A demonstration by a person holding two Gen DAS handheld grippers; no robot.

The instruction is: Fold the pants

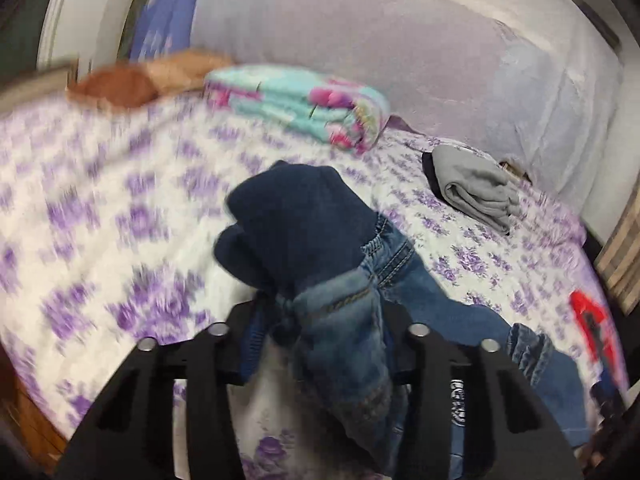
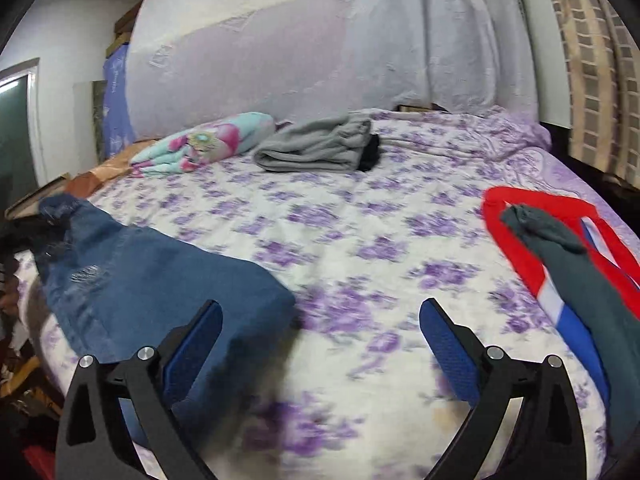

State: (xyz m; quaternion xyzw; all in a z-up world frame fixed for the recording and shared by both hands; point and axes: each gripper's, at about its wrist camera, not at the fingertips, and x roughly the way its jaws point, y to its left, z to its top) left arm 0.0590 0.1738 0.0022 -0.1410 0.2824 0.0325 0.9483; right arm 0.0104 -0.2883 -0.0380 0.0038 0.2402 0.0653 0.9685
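Gripping jeans (image 1: 340, 320): left tongs (image 1: 320, 332) | right tongs (image 2: 320, 320) wide | no legible writing

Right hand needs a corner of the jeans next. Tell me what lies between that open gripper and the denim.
Nothing visible does. The right gripper hangs open over bare floral bedsheet, and the jeans lie just beside its left finger. The red and blue garment lies off on the other side, and the left gripper already clamps bunched denim.

I read even, soft indoor light, no glare. Both fisheye views bow and darken at the corners. Motion blur smears the purple-flowered white bedsheet (image 1: 100, 216), worst at left; shadows beneath stay faint.
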